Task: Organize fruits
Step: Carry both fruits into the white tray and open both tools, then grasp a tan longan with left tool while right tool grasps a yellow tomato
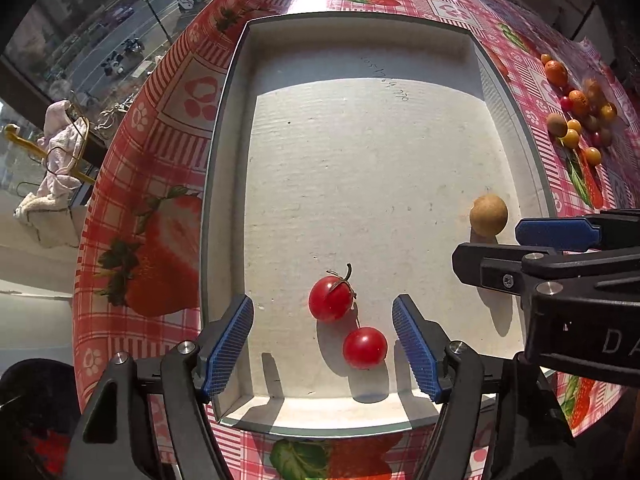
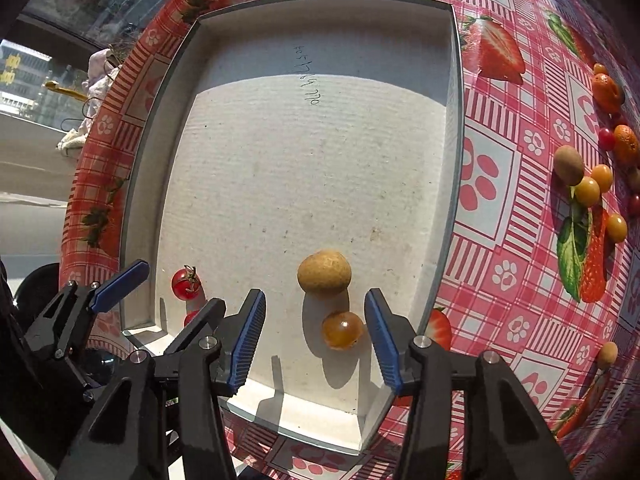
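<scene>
A white cardboard box (image 1: 360, 60) (image 2: 248, 60) lies open on the strawberry tablecloth. Two red cherry tomatoes (image 1: 331, 298) (image 1: 365, 347) lie at its near end between the fingers of my open left gripper (image 1: 323, 347). A tan longan (image 2: 324, 272) (image 1: 489, 216) and an amber cherry tomato (image 2: 342, 329) lie in the box between the fingers of my open right gripper (image 2: 315, 340). Neither gripper holds anything. The right gripper also shows in the left wrist view (image 1: 520, 248), and the left gripper in the right wrist view (image 2: 160, 292).
A pile of loose fruit (image 1: 580, 112) (image 2: 600, 168), oranges, yellow and red tomatoes and longans, lies on the cloth right of the box. One longan (image 2: 607, 355) lies apart, nearer. The table edge runs along the left, with a window beyond.
</scene>
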The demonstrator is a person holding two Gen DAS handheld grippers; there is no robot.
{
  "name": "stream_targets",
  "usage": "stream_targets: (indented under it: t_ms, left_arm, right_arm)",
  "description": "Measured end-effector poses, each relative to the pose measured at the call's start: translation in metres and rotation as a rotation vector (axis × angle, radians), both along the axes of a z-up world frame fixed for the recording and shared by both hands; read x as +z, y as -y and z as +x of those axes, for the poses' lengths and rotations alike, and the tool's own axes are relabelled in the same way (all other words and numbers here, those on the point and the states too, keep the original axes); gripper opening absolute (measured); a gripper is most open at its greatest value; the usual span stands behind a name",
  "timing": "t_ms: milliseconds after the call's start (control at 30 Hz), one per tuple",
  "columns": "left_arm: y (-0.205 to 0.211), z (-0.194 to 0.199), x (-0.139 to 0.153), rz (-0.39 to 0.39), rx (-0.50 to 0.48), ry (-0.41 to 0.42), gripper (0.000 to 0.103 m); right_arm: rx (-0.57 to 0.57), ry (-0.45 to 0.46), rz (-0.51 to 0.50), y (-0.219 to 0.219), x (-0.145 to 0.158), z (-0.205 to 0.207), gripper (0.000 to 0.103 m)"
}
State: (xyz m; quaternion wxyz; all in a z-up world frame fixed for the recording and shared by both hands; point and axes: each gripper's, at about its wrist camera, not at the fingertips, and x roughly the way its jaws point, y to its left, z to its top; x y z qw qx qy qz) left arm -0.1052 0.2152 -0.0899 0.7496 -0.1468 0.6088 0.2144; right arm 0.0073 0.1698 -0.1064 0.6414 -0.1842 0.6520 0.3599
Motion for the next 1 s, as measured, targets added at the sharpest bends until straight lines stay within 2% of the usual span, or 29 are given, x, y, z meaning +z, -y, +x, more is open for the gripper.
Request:
stream_targets:
  t_ms: [133,200,467,667,1000]
  left_arm:
    - [0.002,-0.001,0.004,0.008,0.0,-0.004,0.073]
    - [0.002,0.0,0.008,0.009,-0.002,-0.002,0.073]
    - [0.021,0.006,0.026,0.021,-0.053,0.007,0.073]
    - [0.053,0.024,0.035,0.017,-0.144,0.023,0.073]
    - [0.128,0.078,0.058,-0.013,-0.345,0.08,0.073]
  right_arm:
    - [-0.015,-0.012,0.025,0.004,0.007,0.002,0.081]
    - [-0.027,-0.006,0.034,0.007,0.015,0.003,0.086]
    - [-0.079,0.005,0.096,0.032,0.046,0.006,0.087]
    - [-0.176,0.015,0.084,0.079,0.048,0.019,0.087]
    - [-0.406,0.042,-0.03,0.207,0.03,0.03,0.087]
